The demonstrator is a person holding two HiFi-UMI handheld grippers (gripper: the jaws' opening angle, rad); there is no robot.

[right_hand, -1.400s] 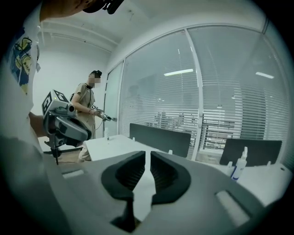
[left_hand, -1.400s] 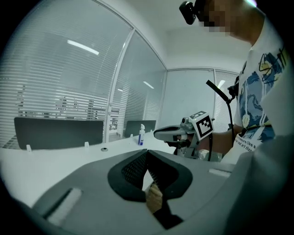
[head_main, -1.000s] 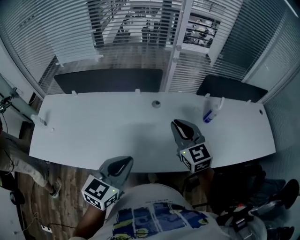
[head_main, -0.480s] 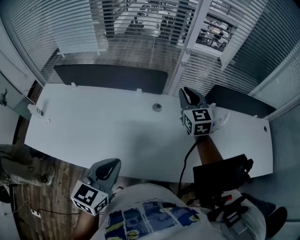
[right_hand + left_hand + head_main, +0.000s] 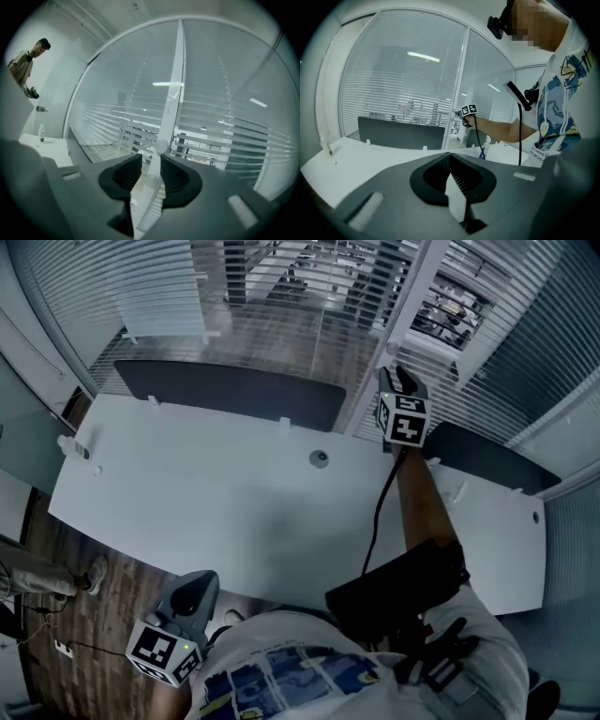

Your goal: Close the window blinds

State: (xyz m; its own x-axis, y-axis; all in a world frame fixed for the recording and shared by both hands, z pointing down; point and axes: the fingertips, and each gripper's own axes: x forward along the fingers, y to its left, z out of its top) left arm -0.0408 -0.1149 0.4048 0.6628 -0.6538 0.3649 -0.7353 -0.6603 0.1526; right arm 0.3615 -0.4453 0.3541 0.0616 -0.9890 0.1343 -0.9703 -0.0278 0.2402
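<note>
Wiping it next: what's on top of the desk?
A grommet in the desk's middle, a small white item at its left end, a spray bottle by the arm. Arm and torso cover the near right part.

floor: dark wood planks (image 5: 103, 624) | furniture: long white desk (image 5: 234, 512), dark divider panels (image 5: 225, 395) at its far edge | wall: glazed, white mullion (image 5: 403, 306) | light: ceiling strips (image 5: 423, 56)

Two grippers, left gripper (image 5: 195, 585) and right gripper (image 5: 399, 377), one white table (image 5: 206, 493), two dark panels on its far edge, left panel (image 5: 225, 392) and right panel (image 5: 487, 460), one round hole (image 5: 320, 458), one spray bottle (image 5: 484, 146), one bystander (image 5: 26, 63).
</note>
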